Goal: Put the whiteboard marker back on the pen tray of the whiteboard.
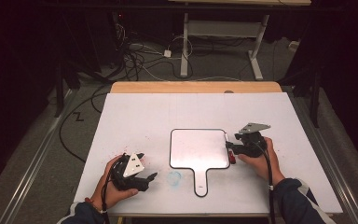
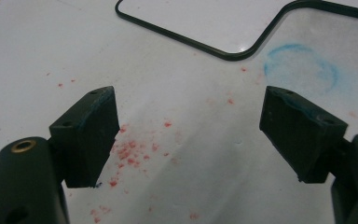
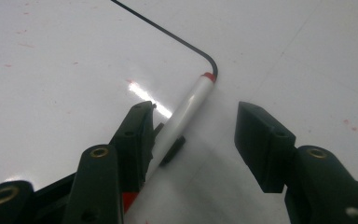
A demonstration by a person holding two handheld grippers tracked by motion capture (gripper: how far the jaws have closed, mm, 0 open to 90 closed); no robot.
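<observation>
The whiteboard [image 1: 199, 148] on the table [image 1: 135, 116] looks blank. The marker [image 3: 186, 109] lies at its right edge between the right gripper's [image 3: 193, 140] released jaws, not yet grasped; the left gripper [image 2: 189, 135] waits, jaws spread.

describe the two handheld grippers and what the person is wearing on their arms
Both grippers, left gripper and right gripper, are black with two blocky jaws on arms with brass-ringed holes. Each carries a grey three-cornered plate on top and trails a black cable back along the forearm. The left pads show blue smudges. The sleeves are dark with light stripes.
</observation>
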